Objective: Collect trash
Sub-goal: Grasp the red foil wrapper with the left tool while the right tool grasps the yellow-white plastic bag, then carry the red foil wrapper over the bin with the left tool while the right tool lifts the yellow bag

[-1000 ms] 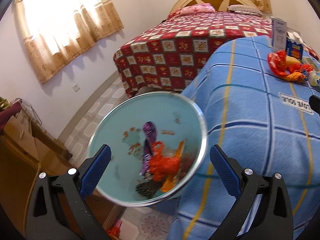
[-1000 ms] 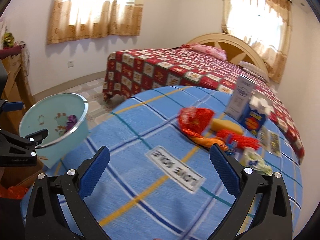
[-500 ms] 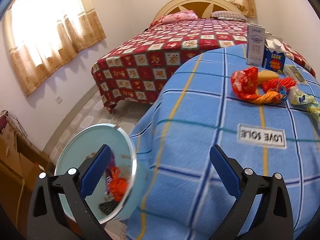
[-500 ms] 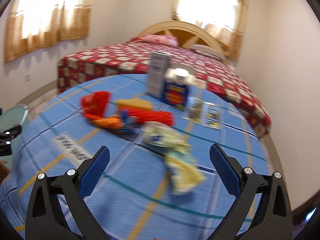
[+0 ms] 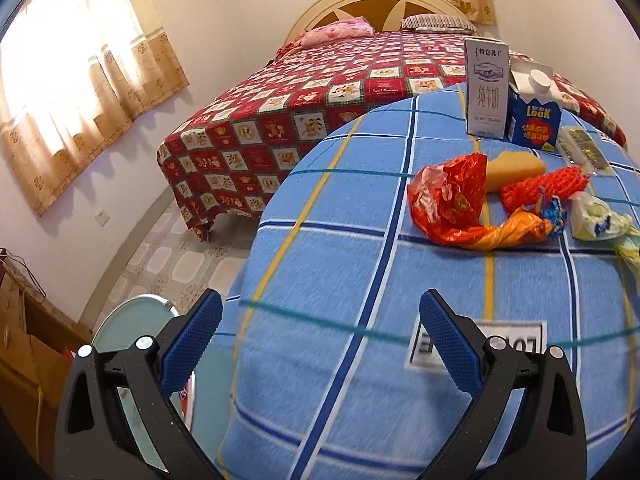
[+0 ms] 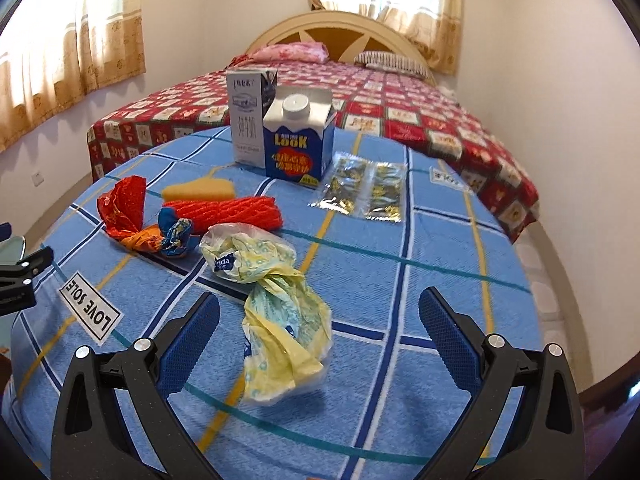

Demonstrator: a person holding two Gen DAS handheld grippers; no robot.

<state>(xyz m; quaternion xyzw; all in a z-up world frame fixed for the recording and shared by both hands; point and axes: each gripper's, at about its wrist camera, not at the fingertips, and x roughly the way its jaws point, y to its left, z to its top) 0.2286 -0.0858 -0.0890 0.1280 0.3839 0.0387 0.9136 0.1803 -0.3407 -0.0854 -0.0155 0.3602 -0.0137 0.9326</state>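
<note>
My right gripper (image 6: 320, 300) is open, low over the blue checked bedcover (image 6: 440, 280). A crumpled yellow-green plastic bag (image 6: 280, 312) lies just ahead, between its fingers but untouched. Beyond the bag lie a red wrapper (image 6: 124, 208), a blue wrapper (image 6: 176, 232), a red foam net (image 6: 228, 210), a yellow sponge (image 6: 200, 190), a blue carton (image 6: 298, 140), a white carton (image 6: 248, 116) and foil sachets (image 6: 364, 192). My left gripper (image 5: 320, 296) is open and empty over the cover's left part. The pale blue bin (image 5: 132, 320) stands low at its left, mostly hidden.
A bed with a red patterned spread (image 5: 320, 92) stands behind, with a tiled floor strip (image 5: 172, 256) between. A wooden cabinet (image 5: 24, 344) sits by the left wall. A wall (image 6: 560, 100) runs close along the right. The cover carries a white label (image 6: 90, 312).
Both grippers swung right, away from the bin. The bin slid to the lower-left corner of the left view. The trash pile and yellow-green bag came in front of my right gripper.
</note>
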